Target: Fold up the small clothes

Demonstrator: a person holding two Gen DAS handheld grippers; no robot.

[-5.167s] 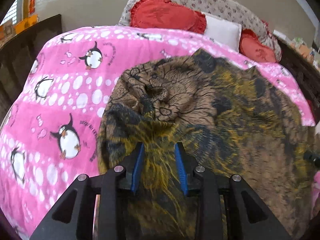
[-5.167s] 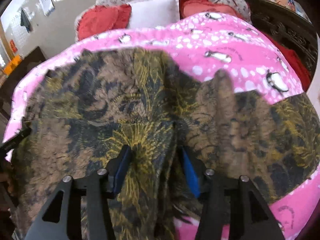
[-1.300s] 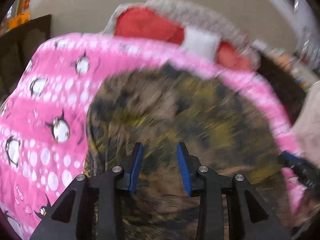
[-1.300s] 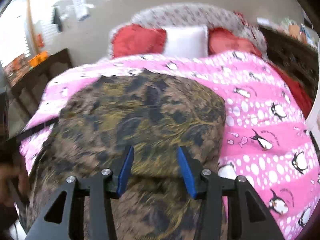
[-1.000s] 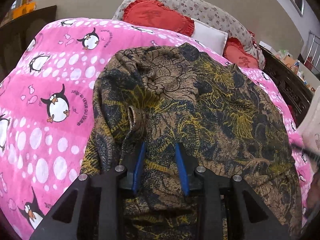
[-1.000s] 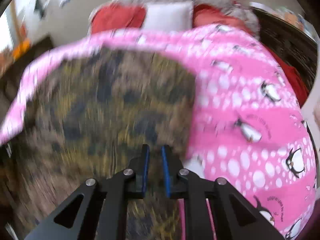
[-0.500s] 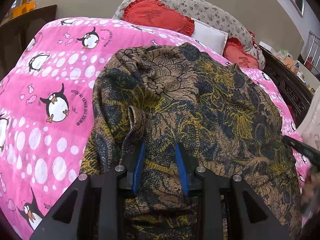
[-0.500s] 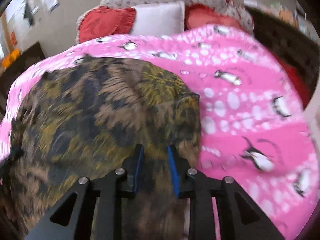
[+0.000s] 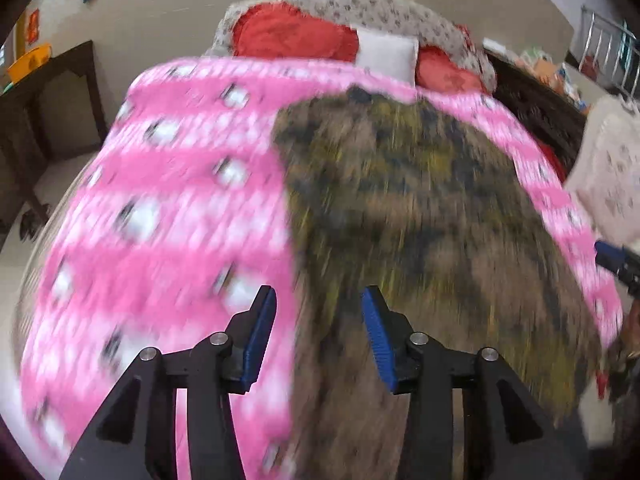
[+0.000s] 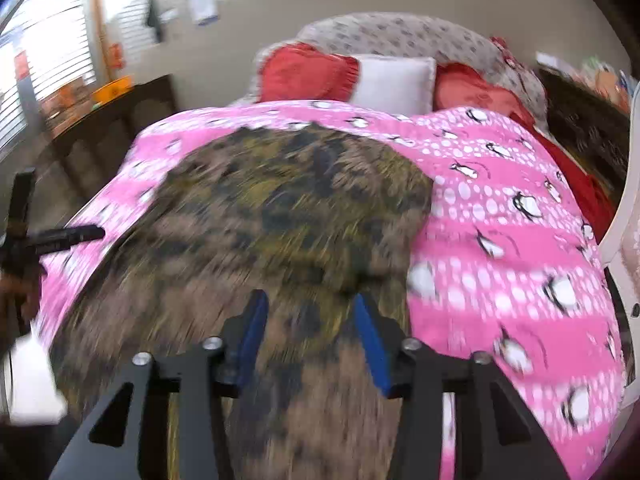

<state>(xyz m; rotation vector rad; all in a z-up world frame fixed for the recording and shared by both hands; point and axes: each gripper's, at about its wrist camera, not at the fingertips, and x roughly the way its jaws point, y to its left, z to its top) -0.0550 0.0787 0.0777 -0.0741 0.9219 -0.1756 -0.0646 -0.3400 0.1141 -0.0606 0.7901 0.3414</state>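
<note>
A brown, yellow and dark patterned garment (image 9: 420,208) lies spread on the pink penguin bedspread (image 9: 180,208); both views are motion-blurred. My left gripper (image 9: 318,320) is open and empty above the garment's left edge. In the right wrist view the garment (image 10: 280,216) fills the middle, and my right gripper (image 10: 306,328) is open and empty above its near right part. The right gripper's blue tip shows at the left wrist view's right edge (image 9: 612,258); the left gripper shows at the right wrist view's left edge (image 10: 60,236).
Red and white pillows (image 10: 392,78) lie at the head of the bed. Dark wooden furniture (image 9: 48,100) stands left of the bed, a dark carved frame (image 10: 584,120) to its right. The bedspread (image 10: 520,240) is bare right of the garment.
Both grippers have opened wide and pulled back and up from the garment. The left gripper no longer pinches the fabric, and the views are now blurred with motion.
</note>
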